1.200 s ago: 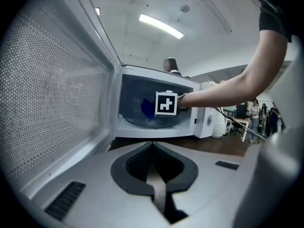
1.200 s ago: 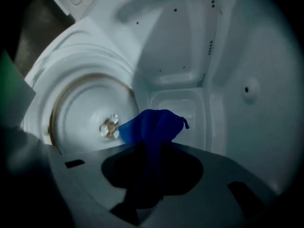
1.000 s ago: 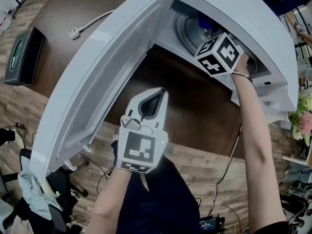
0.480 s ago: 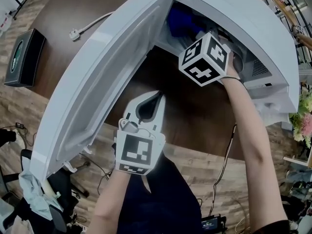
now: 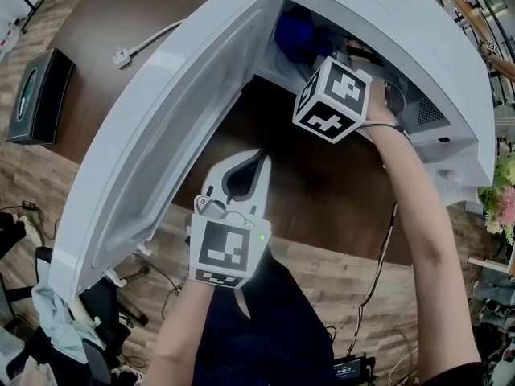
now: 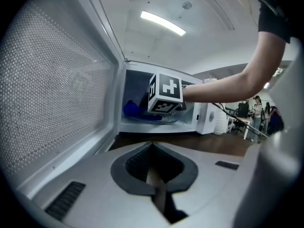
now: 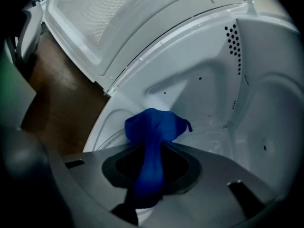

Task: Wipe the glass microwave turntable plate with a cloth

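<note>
Right gripper reaches inside the open white microwave oven, jaws narrow, clamped on a bunched blue cloth. Cloth hangs over the round clear glass turntable plate on the microwave's floor, toward its left inner wall; contact unclear. Left gripper in front of the microwave beside its swung-open door, jaws closed together, empty. Microwave stands on a dark brown wooden tabletop.

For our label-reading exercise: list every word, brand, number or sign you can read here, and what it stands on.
No legible words, brands or numbers.
Right marker cube, left marker cube: black-and-white square patterns, no letters.
Small screen at the head view's bottom edge: lit figures, too small to read.
Black box: green oval, no readable print.
</note>
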